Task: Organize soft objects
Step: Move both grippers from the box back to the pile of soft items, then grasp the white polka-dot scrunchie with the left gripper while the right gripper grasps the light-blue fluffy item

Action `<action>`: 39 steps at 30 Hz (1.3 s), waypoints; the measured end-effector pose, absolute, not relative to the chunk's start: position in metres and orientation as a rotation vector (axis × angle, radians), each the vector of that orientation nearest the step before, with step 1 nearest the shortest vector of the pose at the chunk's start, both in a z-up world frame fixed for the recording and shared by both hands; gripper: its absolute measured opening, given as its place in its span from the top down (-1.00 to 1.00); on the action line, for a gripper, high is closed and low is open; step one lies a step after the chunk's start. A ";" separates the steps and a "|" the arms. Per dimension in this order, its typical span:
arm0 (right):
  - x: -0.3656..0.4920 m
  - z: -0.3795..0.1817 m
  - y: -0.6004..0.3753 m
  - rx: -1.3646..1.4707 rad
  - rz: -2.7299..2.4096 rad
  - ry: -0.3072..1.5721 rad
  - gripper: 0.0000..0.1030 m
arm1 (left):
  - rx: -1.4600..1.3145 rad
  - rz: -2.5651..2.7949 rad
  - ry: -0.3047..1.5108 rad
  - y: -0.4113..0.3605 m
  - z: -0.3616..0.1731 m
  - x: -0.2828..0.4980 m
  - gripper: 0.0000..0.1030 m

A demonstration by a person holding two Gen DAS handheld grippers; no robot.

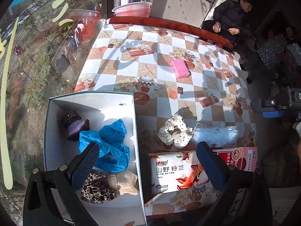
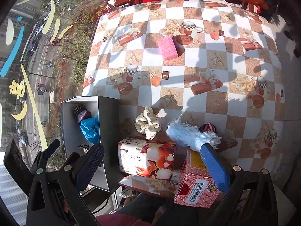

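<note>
A white box (image 1: 56, 131) at the table's front left holds a knitted purple hat (image 1: 75, 124), a blue crumpled cover (image 1: 111, 145), a leopard scrunchie (image 1: 96, 188) and a beige soft piece (image 1: 128, 184). A white polka-dot scrunchie (image 1: 175, 131) (image 2: 148, 124) and a fluffy light-blue piece (image 1: 216, 133) (image 2: 190, 133) lie on the table beside the box. A pink sponge (image 1: 179, 68) (image 2: 168, 48) lies farther back. My left gripper (image 1: 148, 162) is open and empty above the box's right wall. My right gripper (image 2: 152, 160) is open and empty above the tissue pack.
A floral tissue pack (image 1: 178, 171) (image 2: 148, 160) and a red patterned carton (image 2: 197, 186) sit at the front edge. The checkered tablecloth (image 1: 169, 86) covers the table. A pink basin (image 1: 131, 9) stands behind. A window is left; a seated person (image 1: 231, 18) is at the far right.
</note>
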State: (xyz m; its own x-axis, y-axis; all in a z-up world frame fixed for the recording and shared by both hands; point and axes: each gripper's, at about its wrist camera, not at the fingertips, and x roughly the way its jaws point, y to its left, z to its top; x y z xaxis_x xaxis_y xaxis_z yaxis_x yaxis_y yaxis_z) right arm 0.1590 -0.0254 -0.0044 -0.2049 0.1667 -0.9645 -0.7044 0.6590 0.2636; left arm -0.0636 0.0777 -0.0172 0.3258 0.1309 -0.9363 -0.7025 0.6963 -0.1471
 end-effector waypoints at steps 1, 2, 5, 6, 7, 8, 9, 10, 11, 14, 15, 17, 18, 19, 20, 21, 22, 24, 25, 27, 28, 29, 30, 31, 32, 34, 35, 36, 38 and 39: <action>0.170 -0.010 -0.032 -0.456 0.811 1.601 -1.00 | -0.593 0.567 1.135 0.073 -0.021 -0.053 -0.99; 0.179 -0.016 -0.038 -0.468 0.789 1.613 -1.00 | -0.581 0.548 1.155 0.069 -0.025 -0.044 -0.99; 0.195 -0.041 -0.048 -0.545 0.749 1.651 -1.00 | -0.535 0.509 1.243 0.059 -0.043 -0.015 -0.99; 0.199 -0.049 -0.050 -0.565 0.739 1.663 -1.00 | -0.522 0.498 1.273 0.057 -0.050 -0.006 -0.99; 0.202 -0.058 -0.052 -0.581 0.734 1.679 -1.00 | -0.503 0.489 1.304 0.054 -0.057 0.002 -0.99; 0.203 -0.067 -0.054 -0.600 0.737 1.700 -1.00 | -0.481 0.484 1.331 0.052 -0.064 0.011 -0.99; 0.204 -0.076 -0.054 -0.612 0.748 1.716 -1.00 | -0.459 0.475 1.354 0.050 -0.070 0.019 -0.99; 0.204 -0.084 -0.053 -0.625 0.763 1.732 -1.00 | -0.438 0.465 1.379 0.048 -0.077 0.027 -0.99; 0.203 -0.094 -0.051 -0.645 0.778 1.752 -1.00 | -0.415 0.462 1.404 0.047 -0.083 0.033 -0.99; 0.196 -0.123 -0.044 -0.728 0.825 1.821 -1.00 | -0.348 0.452 1.502 0.047 -0.109 0.049 -0.99; 0.194 -0.133 -0.041 -0.763 0.831 1.838 -1.00 | -0.337 0.450 1.533 0.048 -0.118 0.053 -0.99; 0.190 -0.148 -0.036 -0.824 0.843 1.860 -1.00 | -0.331 0.443 1.585 0.052 -0.131 0.058 -0.99; 0.189 -0.157 -0.034 -0.857 0.851 1.880 -1.00 | -0.333 0.437 1.608 0.054 -0.138 0.061 -0.99; 0.188 -0.164 -0.031 -0.884 0.853 1.894 -1.00 | -0.342 0.424 1.635 0.055 -0.145 0.065 -0.99; 0.187 -0.171 -0.029 -0.909 0.856 1.902 -1.00 | -0.353 0.413 1.657 0.057 -0.152 0.069 -0.99; 0.187 -0.177 -0.026 -0.935 0.859 1.909 -1.00 | -0.366 0.399 1.678 0.058 -0.158 0.073 -0.99; 0.186 -0.184 -0.024 -0.969 0.859 1.915 -1.00 | -0.387 0.382 1.705 0.060 -0.166 0.077 -0.99; 0.187 -0.194 -0.022 -1.028 0.849 1.890 -1.00 | -0.440 0.361 1.743 0.063 -0.180 0.082 -0.99; 0.190 -0.195 -0.022 -1.037 0.843 1.862 -1.00 | -0.458 0.360 1.761 0.065 -0.186 0.084 -0.99; 0.202 -0.194 -0.025 -1.005 0.827 1.811 -1.00 | -0.453 0.377 1.783 0.068 -0.195 0.088 -0.99; 0.210 -0.192 -0.027 -0.979 0.809 1.785 -1.00 | -0.447 0.394 1.792 0.070 -0.199 0.089 -0.99; 0.222 -0.190 -0.031 -0.951 0.774 1.751 -1.00 | -0.444 0.408 1.798 0.072 -0.203 0.090 -0.99; 0.233 -0.187 -0.036 -0.924 0.737 1.720 -1.00 | -0.445 0.419 1.801 0.075 -0.206 0.091 -0.99; 0.247 -0.183 -0.042 -0.893 0.692 1.690 -1.00 | -0.444 0.434 1.800 0.078 -0.209 0.092 -0.99; 0.261 -0.180 -0.050 -0.864 0.644 1.663 -1.00 | -0.444 0.447 1.796 0.082 -0.210 0.094 -0.99; 0.284 -0.172 -0.066 -0.793 0.582 1.633 -1.00 | -0.450 0.480 1.769 0.090 -0.209 0.100 -0.99; 0.292 -0.167 -0.074 -0.745 0.585 1.631 -1.00 | -0.457 0.494 1.753 0.094 -0.206 0.103 -0.99; 0.297 -0.163 -0.080 -0.703 0.604 1.634 -1.00 | -0.470 0.505 1.734 0.098 -0.201 0.105 -0.99; 0.297 -0.154 -0.086 -0.643 0.687 1.637 -1.00 | -0.495 0.505 1.694 0.103 -0.189 0.106 -0.99; 0.294 -0.151 -0.086 -0.642 0.739 1.634 -1.00 | -0.499 0.507 1.683 0.104 -0.184 0.106 -0.99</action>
